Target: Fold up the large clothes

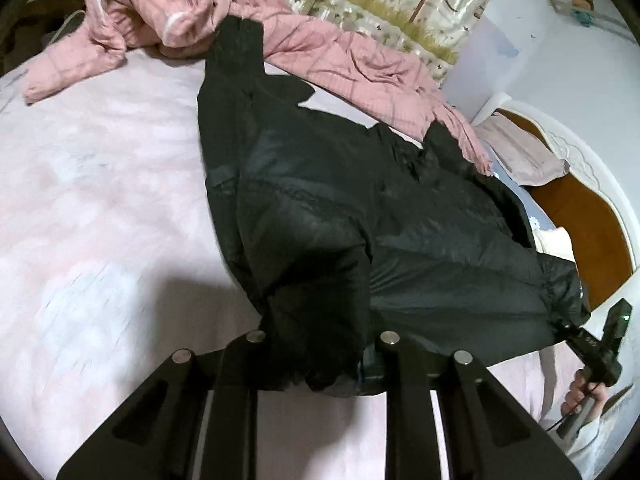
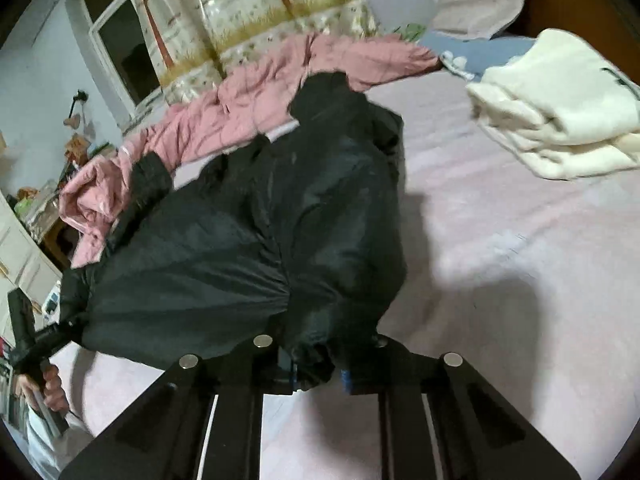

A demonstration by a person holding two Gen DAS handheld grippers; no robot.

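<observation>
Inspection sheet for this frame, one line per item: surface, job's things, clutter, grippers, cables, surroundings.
Surface: bed sheet, pale pink, mostly bare.
Job's things: black jacket, lying spread on the bed, its near hem gathered at both grippers.
Clutter: pink quilt bunched along the far side; folded cream garment at one corner.
Grippers: left gripper and right gripper each shut on the jacket's hem.
Cables: nothing seen.
Surroundings: patterned curtain, window, wooden headboard.

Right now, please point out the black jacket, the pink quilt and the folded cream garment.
black jacket [image 1: 320, 208], left wrist view, middle of its body.
pink quilt [image 1: 352, 60], left wrist view, flat stretch.
folded cream garment [image 2: 560, 104], right wrist view, top layer.
</observation>
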